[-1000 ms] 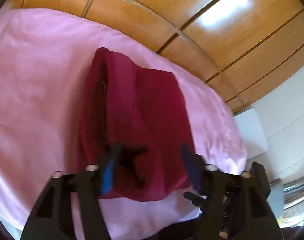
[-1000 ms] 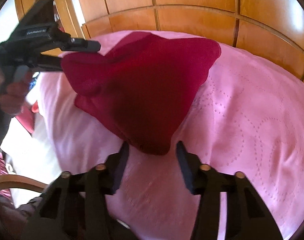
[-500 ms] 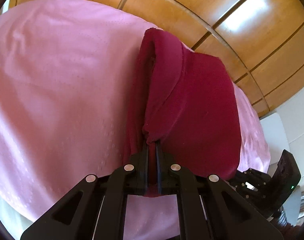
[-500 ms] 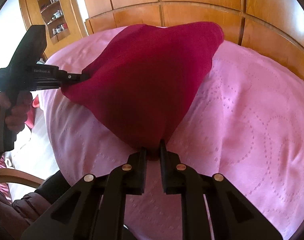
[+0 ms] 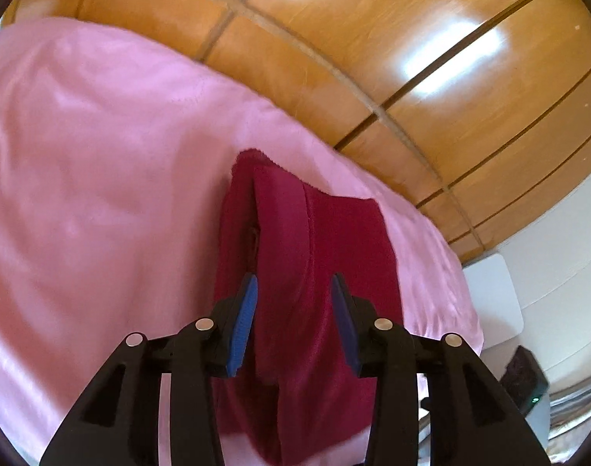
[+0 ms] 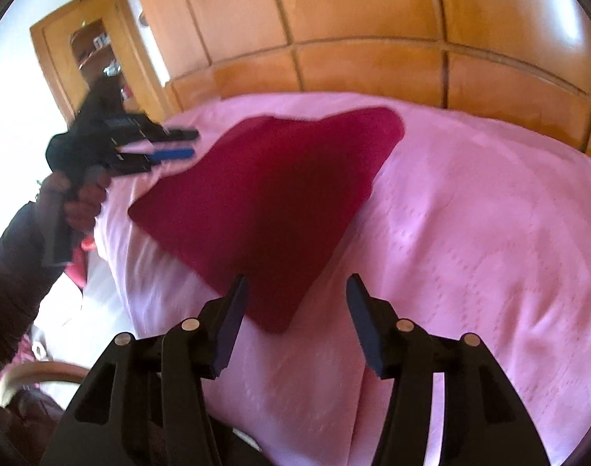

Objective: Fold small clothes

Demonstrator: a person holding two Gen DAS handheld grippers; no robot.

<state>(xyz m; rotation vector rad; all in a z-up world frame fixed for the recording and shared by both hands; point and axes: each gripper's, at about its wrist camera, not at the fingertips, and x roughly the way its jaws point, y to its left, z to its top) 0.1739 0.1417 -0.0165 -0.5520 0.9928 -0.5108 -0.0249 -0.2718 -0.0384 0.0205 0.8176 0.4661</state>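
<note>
A dark red garment (image 5: 318, 272) lies folded on the pink bed cover (image 5: 101, 178). In the right wrist view the garment (image 6: 272, 194) rests flat as a rough triangle. My left gripper (image 5: 295, 306) hovers over its near end. Its jaws are opening, and the blue pads (image 5: 244, 318) stand clear of the cloth on either side. My right gripper (image 6: 295, 303) is also opening, with the garment's near corner lying loose between its fingers. In the right wrist view a hand holds the left gripper (image 6: 178, 143) just off the cloth's left edge.
A glossy wooden headboard (image 6: 373, 58) runs behind the bed. A wooden cabinet (image 6: 93, 58) stands at the far left. A white bedside unit (image 5: 493, 295) sits past the bed's right edge. A curved chair back (image 6: 35, 372) is low on the left.
Half a second ago both grippers were shut on the garment's edges and held it raised. Both have since let go and drawn back, and the garment now lies flat.
</note>
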